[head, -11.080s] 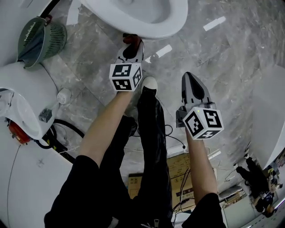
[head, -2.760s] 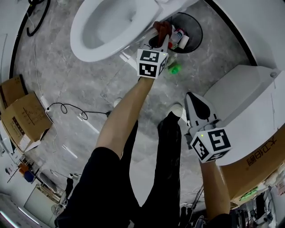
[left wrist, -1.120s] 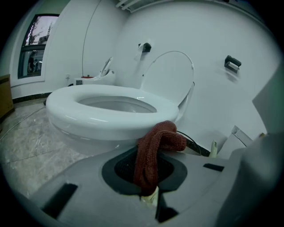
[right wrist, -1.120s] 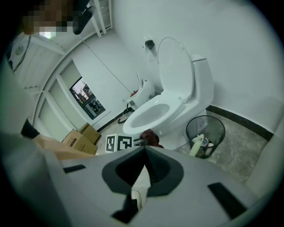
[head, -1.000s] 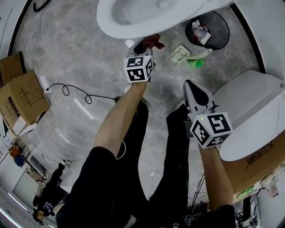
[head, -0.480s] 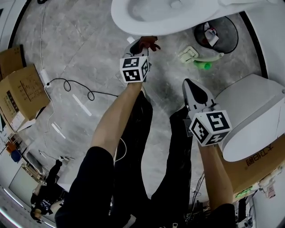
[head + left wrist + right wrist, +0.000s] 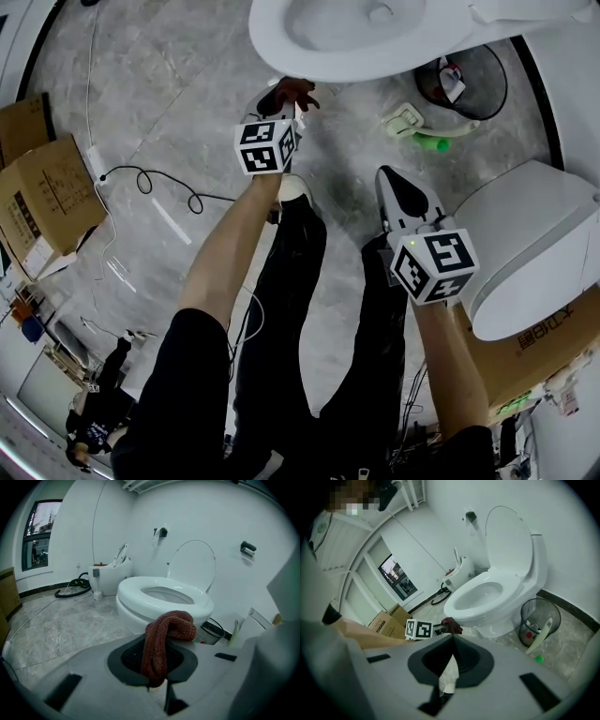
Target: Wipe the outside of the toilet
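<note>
The white toilet (image 7: 375,37) fills the top of the head view, lid up in the left gripper view (image 7: 164,590). My left gripper (image 7: 286,96) is shut on a rust-brown cloth (image 7: 294,91) just below the bowl's front rim; whether the cloth touches the bowl I cannot tell. In the left gripper view the cloth (image 7: 171,623) hangs folded out of the shut jaws of that gripper (image 7: 157,644). My right gripper (image 7: 387,175) hangs back to the right, shut and holding nothing. Its own view shows the closed right gripper (image 7: 452,638), the toilet (image 7: 497,588) and the cloth (image 7: 451,625).
A black wire bin (image 7: 459,80) and a green toilet brush (image 7: 427,131) sit right of the toilet. A second white fixture (image 7: 534,244) and a cardboard box (image 7: 534,347) crowd the right side. Boxes (image 7: 42,202) and a cable (image 7: 150,183) lie at left. The person's legs (image 7: 300,309) stand below.
Over the last second the left gripper with the cloth has slid a little left under the bowl's front rim. The right gripper stays shut and hardly moves.
</note>
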Motion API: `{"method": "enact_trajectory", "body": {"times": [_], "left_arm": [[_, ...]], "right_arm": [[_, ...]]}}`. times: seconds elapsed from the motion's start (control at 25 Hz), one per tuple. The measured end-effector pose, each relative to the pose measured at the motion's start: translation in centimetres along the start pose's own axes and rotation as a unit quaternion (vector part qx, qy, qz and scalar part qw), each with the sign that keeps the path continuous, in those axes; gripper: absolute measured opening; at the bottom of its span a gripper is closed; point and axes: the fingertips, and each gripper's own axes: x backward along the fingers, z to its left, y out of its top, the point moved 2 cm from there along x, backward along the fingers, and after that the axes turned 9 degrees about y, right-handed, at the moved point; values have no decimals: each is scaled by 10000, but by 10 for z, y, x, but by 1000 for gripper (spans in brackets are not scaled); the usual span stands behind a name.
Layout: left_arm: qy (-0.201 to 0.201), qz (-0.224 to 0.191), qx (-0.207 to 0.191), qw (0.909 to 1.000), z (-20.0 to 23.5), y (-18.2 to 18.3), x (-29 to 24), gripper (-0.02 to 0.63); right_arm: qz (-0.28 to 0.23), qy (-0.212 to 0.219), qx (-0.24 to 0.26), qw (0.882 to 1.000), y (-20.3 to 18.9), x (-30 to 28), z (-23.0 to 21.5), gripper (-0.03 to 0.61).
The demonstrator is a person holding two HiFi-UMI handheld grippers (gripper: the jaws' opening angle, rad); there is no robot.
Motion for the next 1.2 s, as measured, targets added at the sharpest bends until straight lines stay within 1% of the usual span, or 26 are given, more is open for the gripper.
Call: {"method": "enact_trajectory", "body": {"times": [0.2, 0.32, 0.56, 0.64, 0.76, 0.92, 1.04, 1.2], "left_arm": [[184, 57, 33, 9998, 28, 7, -2, 37], [112, 108, -302, 9994, 31, 13, -7, 37], [82, 146, -757, 9970, 35, 11, -5, 38], [-119, 185, -925, 9955, 23, 3, 3, 38], [-508, 201, -1232, 9909, -3, -12, 23, 39], [-957, 64, -1535, 9835, -52, -23, 42, 40], [-1167, -57, -1480, 9821, -90, -26, 44, 40], [-1283, -261, -1291, 9830, -141, -20, 25, 40]], "right_arm": [[22, -8, -21, 10000, -1, -5, 3, 3], [18, -46, -31, 10000, 1, -4, -1, 3], [-34, -79, -42, 10000, 2, 0, -7, 3], [-66, -100, -81, 9999, 1, 5, -9, 3], [-104, -103, -125, 9998, -2, 14, -12, 3], [-140, -126, -151, 9997, -7, 32, -27, 3], [-210, -179, -194, 9994, -10, 49, -41, 2], [-435, -349, -288, 9980, -10, 74, -69, 3]]}}
